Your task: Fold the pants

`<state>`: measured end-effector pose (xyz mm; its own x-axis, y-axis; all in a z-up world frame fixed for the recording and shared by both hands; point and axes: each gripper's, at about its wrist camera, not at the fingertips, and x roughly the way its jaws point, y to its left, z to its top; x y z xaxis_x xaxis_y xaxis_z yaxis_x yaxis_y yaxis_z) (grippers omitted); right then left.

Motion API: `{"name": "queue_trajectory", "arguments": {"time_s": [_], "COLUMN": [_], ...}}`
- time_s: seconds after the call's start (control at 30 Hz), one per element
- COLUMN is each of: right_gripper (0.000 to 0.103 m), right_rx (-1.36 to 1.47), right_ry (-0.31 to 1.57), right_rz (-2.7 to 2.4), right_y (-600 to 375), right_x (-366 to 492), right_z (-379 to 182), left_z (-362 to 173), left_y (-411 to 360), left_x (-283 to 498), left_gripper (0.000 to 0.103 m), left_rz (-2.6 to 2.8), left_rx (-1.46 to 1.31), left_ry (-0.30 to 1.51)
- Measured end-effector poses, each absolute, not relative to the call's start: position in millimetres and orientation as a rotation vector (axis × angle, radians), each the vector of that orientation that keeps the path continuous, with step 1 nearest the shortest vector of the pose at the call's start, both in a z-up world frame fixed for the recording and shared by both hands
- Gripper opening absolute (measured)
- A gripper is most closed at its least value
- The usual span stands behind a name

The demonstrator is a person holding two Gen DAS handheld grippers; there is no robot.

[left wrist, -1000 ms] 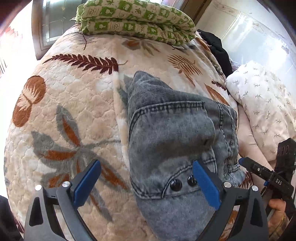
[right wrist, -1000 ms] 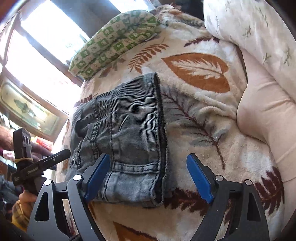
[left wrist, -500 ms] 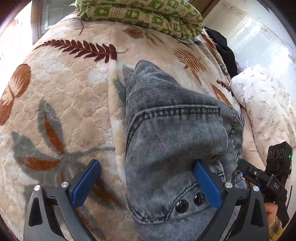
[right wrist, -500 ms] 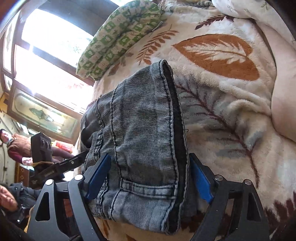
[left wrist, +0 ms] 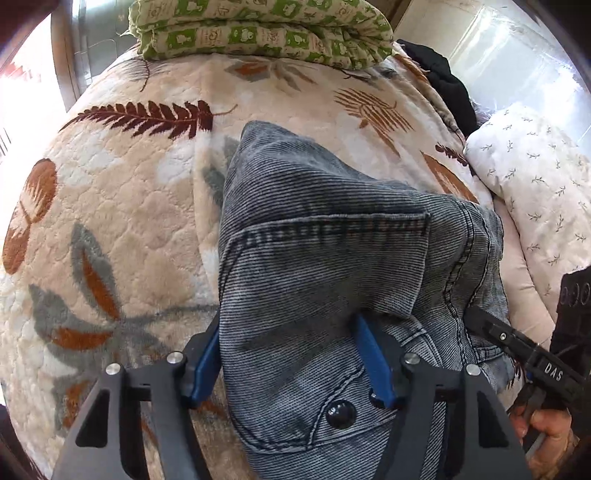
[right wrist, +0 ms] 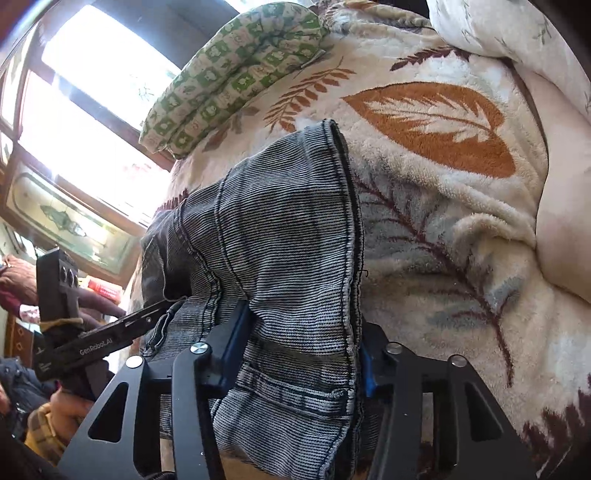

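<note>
Since 1 s ago we've closed both tongs, left tongs [left wrist: 290, 363] and right tongs [right wrist: 301, 350], onto the pants [left wrist: 325, 280], lifting them off the bed [left wrist: 122, 206]. Open blanket left, pillow [left wrist: 535, 192] right.

Grey ribbed pants [left wrist: 325, 266]; cream blanket [left wrist: 122, 206] with rust, maroon and grey leaves; green-checked quilt [left wrist: 258, 29]; white pillow [left wrist: 535, 184] with small sprigs.

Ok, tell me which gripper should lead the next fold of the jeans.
Probably both together, but the left gripper looks better placed to lead: it is shut on the jeans at the buttoned waistband. The right gripper is shut on the jeans' hemmed edge and could follow alongside.
</note>
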<state>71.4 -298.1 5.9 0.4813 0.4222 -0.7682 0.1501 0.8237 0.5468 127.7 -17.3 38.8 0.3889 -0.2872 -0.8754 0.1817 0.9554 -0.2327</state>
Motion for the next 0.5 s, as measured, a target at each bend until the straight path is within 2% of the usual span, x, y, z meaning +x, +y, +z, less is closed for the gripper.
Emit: {"name": "queue_trajectory", "arguments": {"time_s": [0.13, 0.5], "right_gripper": [0.038, 0.032], "right_rx": [0.581, 0.577], "right_ry": [1.060, 1.005], "right_rz": [0.182, 0.216], "right_y": [-292.5, -284.7], "right_x": [70.0, 66.4], "right_z": [12.3, 37.9], "left_z": [44.1, 58.6], "left_y": [-21.7, -14.3], "left_x": [123.0, 120.0], "left_gripper": [0.063, 0.045], "left_rz": [-0.281, -0.287], "left_rx": [-0.070, -0.102], "left_ry": [1.116, 1.110]}}
